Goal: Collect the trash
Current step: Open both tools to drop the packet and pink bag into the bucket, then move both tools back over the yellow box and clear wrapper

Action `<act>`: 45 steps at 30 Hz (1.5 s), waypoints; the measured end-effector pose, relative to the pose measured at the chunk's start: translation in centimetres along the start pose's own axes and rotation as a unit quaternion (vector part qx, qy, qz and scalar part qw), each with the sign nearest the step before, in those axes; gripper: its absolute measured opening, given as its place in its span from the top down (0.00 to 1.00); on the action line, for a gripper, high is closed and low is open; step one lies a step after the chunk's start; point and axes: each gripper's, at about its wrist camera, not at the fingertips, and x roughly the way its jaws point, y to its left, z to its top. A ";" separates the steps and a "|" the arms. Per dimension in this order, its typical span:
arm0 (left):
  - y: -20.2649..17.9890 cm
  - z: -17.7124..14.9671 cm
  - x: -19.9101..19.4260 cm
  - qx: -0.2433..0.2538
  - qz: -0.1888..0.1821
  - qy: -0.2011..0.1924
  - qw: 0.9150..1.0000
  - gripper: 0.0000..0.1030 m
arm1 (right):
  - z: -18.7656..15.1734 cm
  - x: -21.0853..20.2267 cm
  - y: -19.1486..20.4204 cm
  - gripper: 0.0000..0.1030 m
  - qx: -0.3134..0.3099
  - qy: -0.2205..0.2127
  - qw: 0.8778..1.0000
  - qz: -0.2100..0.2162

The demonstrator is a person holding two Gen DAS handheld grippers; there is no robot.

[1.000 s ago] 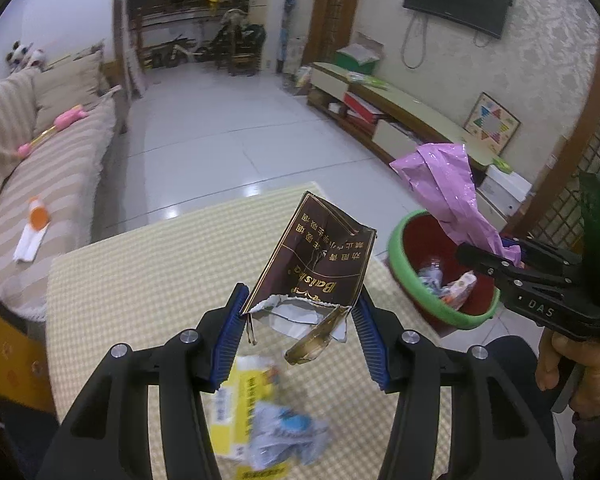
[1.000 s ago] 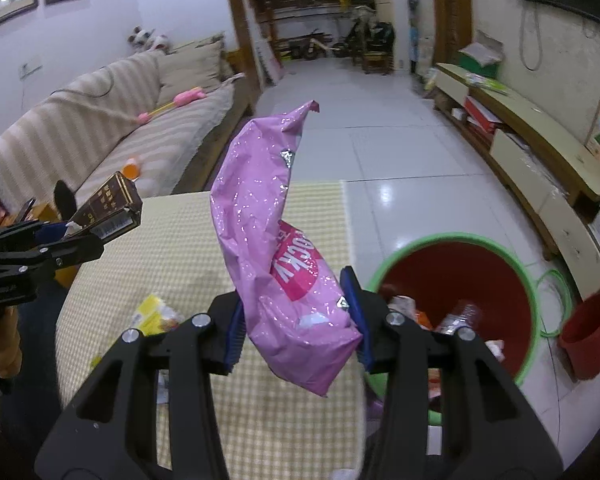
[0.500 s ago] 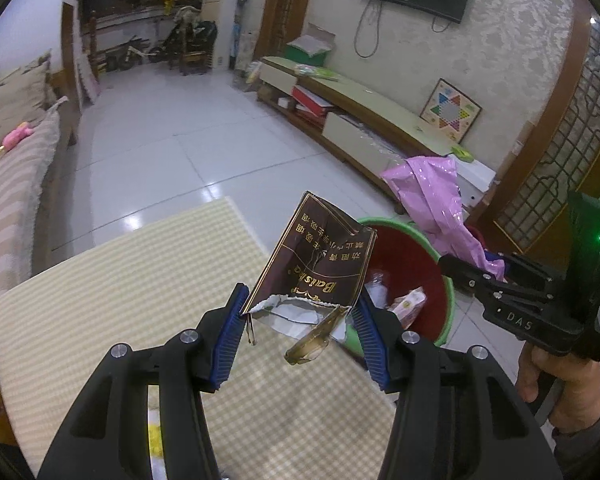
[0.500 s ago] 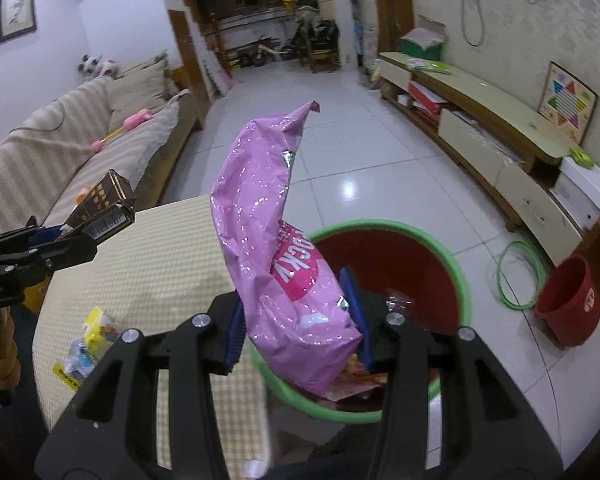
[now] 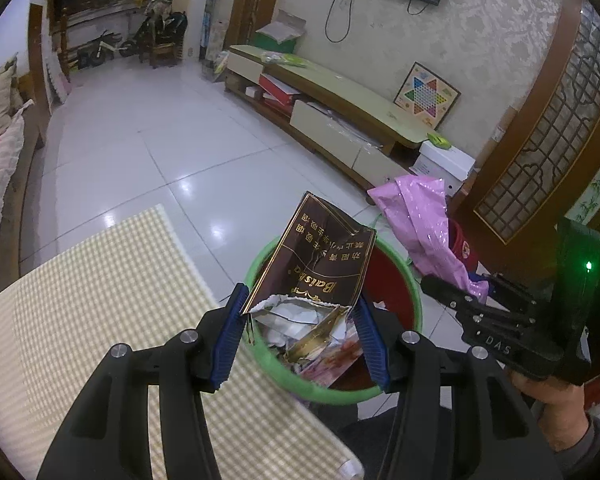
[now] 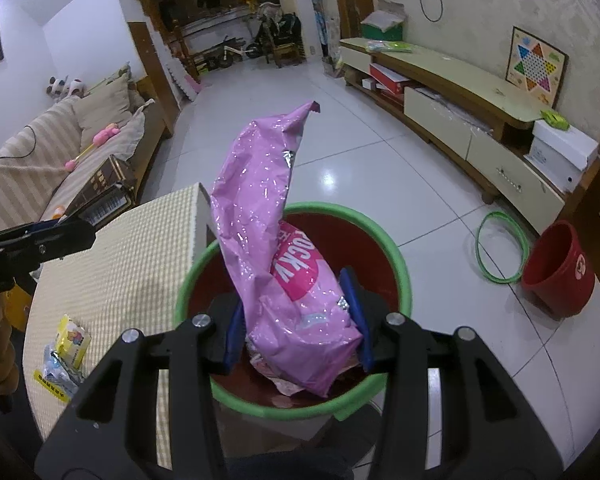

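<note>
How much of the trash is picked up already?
Some is done: wrappers already lie inside the bin. In hand now: the right gripper holds a pink bag over the bin, and the left gripper holds a torn brown box above it. Neither is dropped yet. Left to do: a yellow packet and a crumpled wrapper on the table.

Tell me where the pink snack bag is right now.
In the right wrist view, the pink snack bag is clamped in the right gripper, over the green-rimmed bin beside the table.
</note>
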 end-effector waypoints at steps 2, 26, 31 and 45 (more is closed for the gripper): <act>-0.6 0.3 0.5 0.001 -0.002 0.001 1.000 0.52 | -0.1 0.1 -0.5 0.59 0.004 0.001 1.000 -0.001; -2.8 1.2 4.8 -0.009 -0.014 0.027 0.999 0.51 | -0.9 2.4 -1.3 0.59 0.009 0.030 0.999 0.009; -2.8 1.2 5.2 -0.010 -0.004 0.030 1.000 0.49 | -0.7 2.9 -1.6 0.57 0.010 0.036 0.999 0.005; -0.7 0.7 3.1 -0.044 0.009 0.006 0.999 0.11 | -0.7 2.5 -0.8 0.10 0.007 0.032 0.999 -0.025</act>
